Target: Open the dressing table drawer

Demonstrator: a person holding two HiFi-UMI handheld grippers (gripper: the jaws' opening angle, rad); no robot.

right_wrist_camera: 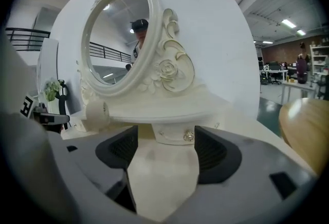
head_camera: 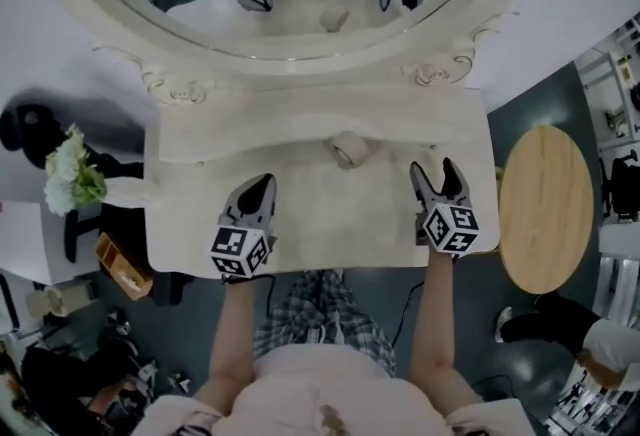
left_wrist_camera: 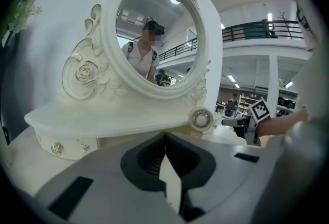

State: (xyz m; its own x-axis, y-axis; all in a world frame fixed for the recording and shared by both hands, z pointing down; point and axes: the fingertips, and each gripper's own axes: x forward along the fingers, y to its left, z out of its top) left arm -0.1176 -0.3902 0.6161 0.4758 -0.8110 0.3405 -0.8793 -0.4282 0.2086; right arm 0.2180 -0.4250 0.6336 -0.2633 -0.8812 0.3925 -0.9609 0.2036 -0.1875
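The cream dressing table (head_camera: pixel 300 224) has a raised shelf (head_camera: pixel 250 129) under an oval mirror (head_camera: pixel 300 14). In the right gripper view a small drawer front (right_wrist_camera: pixel 169 134) with a crystal knob (right_wrist_camera: pixel 188 136) sits under the shelf's right end. My right gripper (head_camera: pixel 440 176) (right_wrist_camera: pixel 165 141) is open just short of it, the knob showing between the jaws, apart from both. A matching drawer knob (left_wrist_camera: pixel 56 149) shows at the shelf's left end. My left gripper (head_camera: pixel 260 192) (left_wrist_camera: pixel 164 136) hovers over the tabletop, shut and holding nothing.
A roll of tape (head_camera: pixel 349 150) (left_wrist_camera: pixel 201 119) (right_wrist_camera: pixel 96 113) stands on the tabletop below the shelf's middle. A round wooden side table (head_camera: pixel 545 209) is at the right. White flowers (head_camera: pixel 68 169) stand to the left. The person's legs are at the table's front edge.
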